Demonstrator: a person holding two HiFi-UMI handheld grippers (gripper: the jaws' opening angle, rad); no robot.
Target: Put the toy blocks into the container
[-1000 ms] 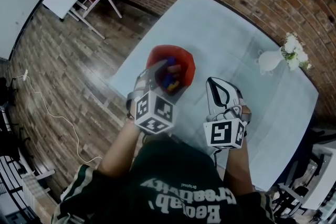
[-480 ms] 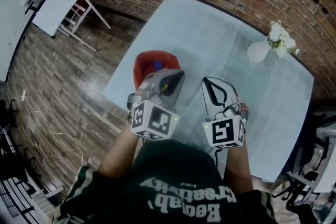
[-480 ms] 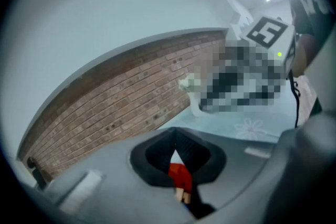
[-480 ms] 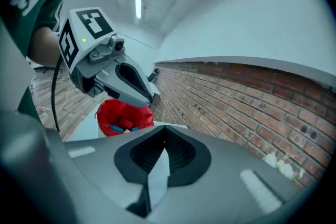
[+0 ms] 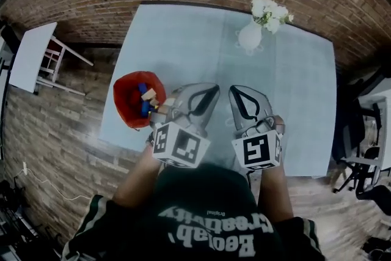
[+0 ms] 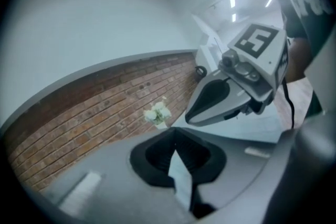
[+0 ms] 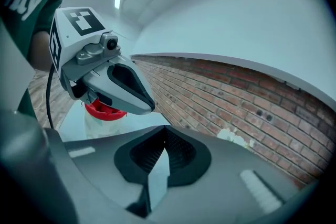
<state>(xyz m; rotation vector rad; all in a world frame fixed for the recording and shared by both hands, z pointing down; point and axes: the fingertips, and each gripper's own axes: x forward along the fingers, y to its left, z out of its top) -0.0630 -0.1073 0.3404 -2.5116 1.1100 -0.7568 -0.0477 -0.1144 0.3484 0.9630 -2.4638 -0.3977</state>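
The red container (image 5: 129,93) stands near the table's left edge with several coloured toy blocks (image 5: 145,98) inside it. The right gripper view shows it too, the red container (image 7: 104,110) sitting behind the other gripper. My left gripper (image 5: 209,90) hovers over the table to the right of the container, shut and empty; in its own view the left gripper (image 6: 176,135) has its jaws together. My right gripper (image 5: 234,91) is held just beside it, also shut with nothing in it, and the right gripper (image 7: 165,131) shows its tips meeting.
A white vase of white flowers (image 5: 253,30) stands at the far side of the pale blue table (image 5: 299,101). A brick wall runs behind the table. A white folding table (image 5: 30,55) stands on the wooden floor to the left.
My left gripper came out of the red container, shut, and moved right to sit beside the right gripper. The head view swung so the whole table now shows.
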